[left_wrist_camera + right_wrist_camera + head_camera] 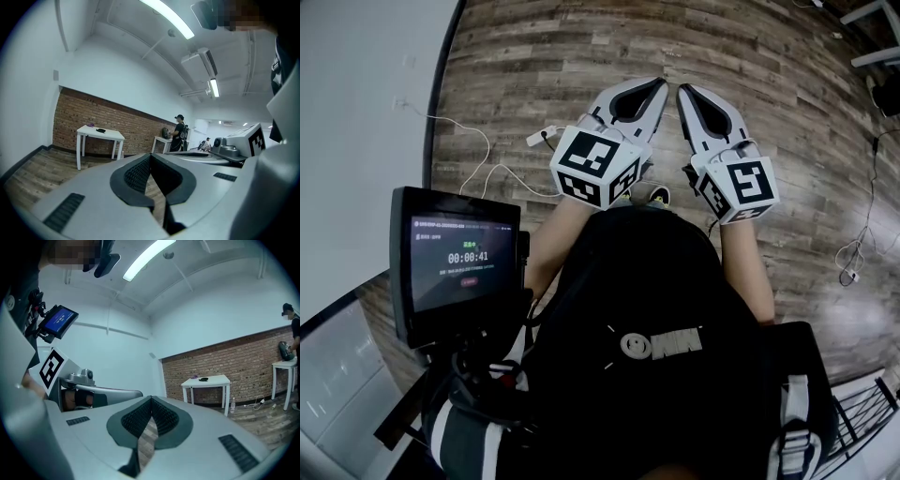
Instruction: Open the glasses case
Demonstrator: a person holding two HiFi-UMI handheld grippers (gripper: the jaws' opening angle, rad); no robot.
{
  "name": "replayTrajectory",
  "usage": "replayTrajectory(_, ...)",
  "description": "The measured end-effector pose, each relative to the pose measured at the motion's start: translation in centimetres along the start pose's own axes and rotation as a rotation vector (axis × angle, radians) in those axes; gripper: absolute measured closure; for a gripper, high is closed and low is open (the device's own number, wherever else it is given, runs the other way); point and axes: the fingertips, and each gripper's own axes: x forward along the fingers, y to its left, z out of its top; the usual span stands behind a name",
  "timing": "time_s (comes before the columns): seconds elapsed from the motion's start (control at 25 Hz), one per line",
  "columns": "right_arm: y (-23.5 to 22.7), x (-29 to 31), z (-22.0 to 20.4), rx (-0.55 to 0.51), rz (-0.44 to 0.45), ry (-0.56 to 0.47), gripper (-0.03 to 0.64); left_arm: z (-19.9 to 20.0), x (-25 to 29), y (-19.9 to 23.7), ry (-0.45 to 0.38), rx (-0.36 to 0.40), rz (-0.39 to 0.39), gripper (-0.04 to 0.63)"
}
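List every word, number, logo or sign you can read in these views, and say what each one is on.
"00:00:41": timer on the mounted screen.
The other lines on that screen are too small to read.
There is a white logo on the black chest pack, but its letters are not clear enough to read.
The marker cubes carry only black-and-white square patterns, no words.

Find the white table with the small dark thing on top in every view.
Head view: not in it; only wooden floor lies ahead.
Left gripper view: the white table stands left of centre, against the brick wall.
Right gripper view: the table stands right of centre, against the same wall.
Shared landmark: the brick wall, in both gripper views.
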Motion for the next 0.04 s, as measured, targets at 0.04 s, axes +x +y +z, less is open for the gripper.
replayTrajectory(0.04, 0.00, 0.00, 0.06, -0.001, 0.002, 0.000, 0.611, 0.01, 0.03, -0.01, 0.000, -0.001, 0.000, 0.589)
